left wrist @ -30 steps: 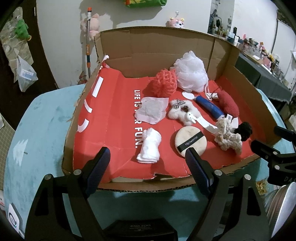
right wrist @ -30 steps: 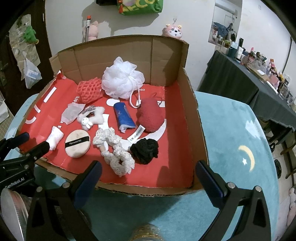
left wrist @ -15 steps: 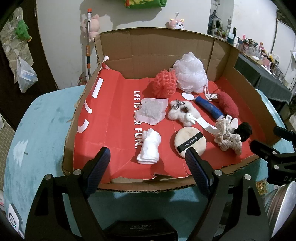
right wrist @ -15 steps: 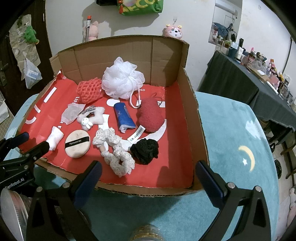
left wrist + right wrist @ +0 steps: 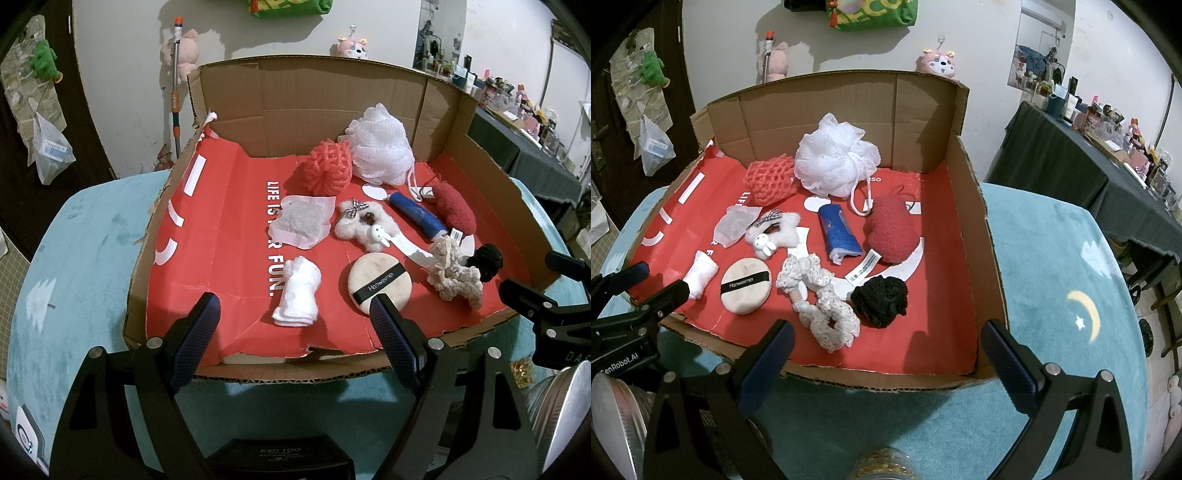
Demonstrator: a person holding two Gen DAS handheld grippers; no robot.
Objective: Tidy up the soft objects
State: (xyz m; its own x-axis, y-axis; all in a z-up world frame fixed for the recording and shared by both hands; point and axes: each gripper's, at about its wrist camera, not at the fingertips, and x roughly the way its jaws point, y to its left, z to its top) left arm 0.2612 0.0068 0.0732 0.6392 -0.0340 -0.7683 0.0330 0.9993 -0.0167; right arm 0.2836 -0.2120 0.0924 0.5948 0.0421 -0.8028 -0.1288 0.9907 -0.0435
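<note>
A cardboard box (image 5: pixel 325 92) (image 5: pixel 975 229) lined in red holds several soft things: a white bath pouf (image 5: pixel 380 147) (image 5: pixel 834 162), an orange net ball (image 5: pixel 330 168) (image 5: pixel 772 181), a dark red pad (image 5: pixel 454 208) (image 5: pixel 892 230), a blue roll (image 5: pixel 417 216) (image 5: pixel 838 230), a fluffy clip (image 5: pixel 364 225) (image 5: pixel 772 234), a powder puff (image 5: pixel 380 284) (image 5: pixel 746 286), a cream scrunchie (image 5: pixel 454 273) (image 5: pixel 820 295), a black scrunchie (image 5: pixel 487 260) (image 5: pixel 881 299) and a white cloth roll (image 5: pixel 299 295) (image 5: pixel 700 273). My left gripper (image 5: pixel 295 317) and right gripper (image 5: pixel 886 339) hover open before the box's near edge, holding nothing.
The box sits on a teal rug-covered surface (image 5: pixel 1071 258) (image 5: pixel 74 240). A thin white sheet (image 5: pixel 303 219) lies in the box's middle. A dark table (image 5: pixel 1071 147) with clutter stands at right. Plush toys (image 5: pixel 940 64) and a pole (image 5: pixel 176 74) are by the back wall.
</note>
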